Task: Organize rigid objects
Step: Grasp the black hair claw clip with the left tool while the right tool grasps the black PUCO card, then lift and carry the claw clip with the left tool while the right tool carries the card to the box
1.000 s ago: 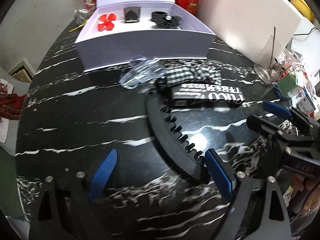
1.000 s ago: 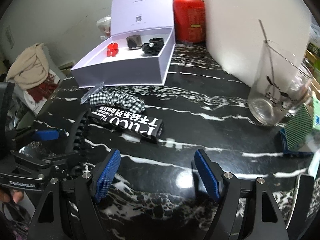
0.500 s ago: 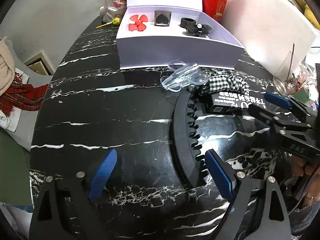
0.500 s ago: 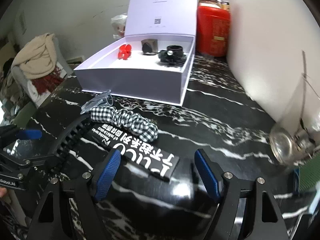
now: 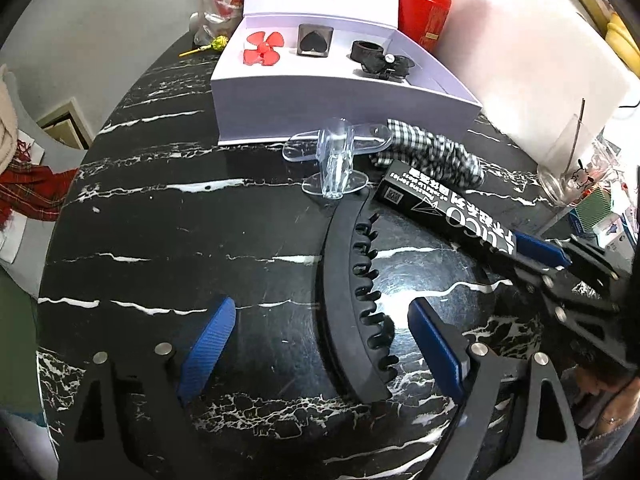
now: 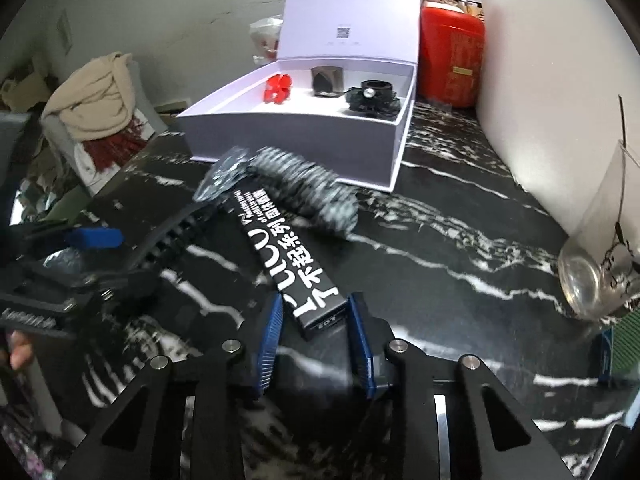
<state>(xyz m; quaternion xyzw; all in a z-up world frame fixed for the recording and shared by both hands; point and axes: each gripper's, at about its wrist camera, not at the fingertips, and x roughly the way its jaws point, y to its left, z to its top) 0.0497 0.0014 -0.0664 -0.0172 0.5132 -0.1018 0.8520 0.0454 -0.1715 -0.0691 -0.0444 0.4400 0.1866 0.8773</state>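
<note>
the left wrist view looks steeply down along its own fingers (image 5: 224,332) at the black marble table (image 5: 168,240), close above it, facing the open white box (image 5: 340,100). the right wrist view sits low and near the table too, facing the same box (image 6: 304,136). both share the black printed carton (image 5: 448,208), the curved black comb and the checked scrunchie.
</note>
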